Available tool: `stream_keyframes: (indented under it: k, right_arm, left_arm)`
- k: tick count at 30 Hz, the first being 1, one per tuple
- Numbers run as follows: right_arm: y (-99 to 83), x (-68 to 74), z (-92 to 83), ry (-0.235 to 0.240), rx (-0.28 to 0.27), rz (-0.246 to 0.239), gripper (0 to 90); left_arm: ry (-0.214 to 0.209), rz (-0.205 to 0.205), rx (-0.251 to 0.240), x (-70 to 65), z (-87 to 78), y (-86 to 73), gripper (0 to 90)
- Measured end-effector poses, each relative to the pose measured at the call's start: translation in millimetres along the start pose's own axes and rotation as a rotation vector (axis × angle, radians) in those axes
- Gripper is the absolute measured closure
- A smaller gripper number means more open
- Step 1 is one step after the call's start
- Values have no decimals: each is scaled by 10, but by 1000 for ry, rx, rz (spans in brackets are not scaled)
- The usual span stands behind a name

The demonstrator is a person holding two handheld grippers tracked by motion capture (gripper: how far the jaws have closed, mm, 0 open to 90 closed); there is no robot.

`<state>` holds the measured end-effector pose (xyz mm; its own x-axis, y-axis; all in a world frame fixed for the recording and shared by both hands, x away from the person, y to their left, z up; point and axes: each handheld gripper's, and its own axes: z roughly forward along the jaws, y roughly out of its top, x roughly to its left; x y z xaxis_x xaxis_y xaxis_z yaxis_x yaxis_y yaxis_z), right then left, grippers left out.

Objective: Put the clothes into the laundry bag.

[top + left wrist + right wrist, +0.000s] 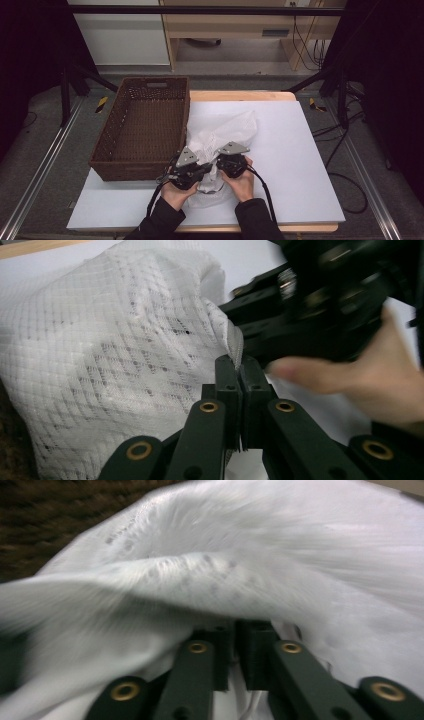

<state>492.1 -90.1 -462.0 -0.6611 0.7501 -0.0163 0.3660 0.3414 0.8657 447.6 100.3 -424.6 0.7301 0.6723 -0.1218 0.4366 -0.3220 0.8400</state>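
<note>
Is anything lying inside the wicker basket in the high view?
No. The brown wicker basket shows only its bare woven bottom, and the white mesh cloth lies beside it on the table.

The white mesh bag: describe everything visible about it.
The mesh bag is white netting with a fine grid weave, soft and crumpled, see-through in places. It lies on the white sheet, its left side against the wicker basket. The left gripper is shut on a hemmed edge of it. The right gripper has a blurred fold of the fabric draped over its nearly closed jaws; whether they pinch it cannot be told.
</note>
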Motion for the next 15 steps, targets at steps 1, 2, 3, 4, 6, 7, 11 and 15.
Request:
stream_keyframes:
  k: [1,2,3,4,6,7,11,15]
  right_arm:
    - [-4,-34,-89,14,-8,5,773]
    - [-14,-75,-182,25,-11,6,748]
    - [-33,-121,-279,29,-16,4,728]
    - [-58,-167,-377,35,-27,14,714]
    - [-122,-270,-553,33,-48,42,678]
    - [-159,-321,-620,20,-59,53,674]
    - [-326,-444,-597,-27,13,81,650]
    - [-417,-423,-325,-30,100,85,644]
  left_arm:
    - [-2,-5,3,10,7,-7,889]
    - [-2,-7,6,15,14,-12,890]
    - [-2,-9,9,16,23,-16,890]
    - [-2,-9,11,13,30,-20,889]
    - [0,-4,17,5,41,-26,889]
    - [3,0,21,-1,42,-28,889]
    - [12,14,15,-20,32,-40,888]
    - [8,18,12,-17,48,-79,887]
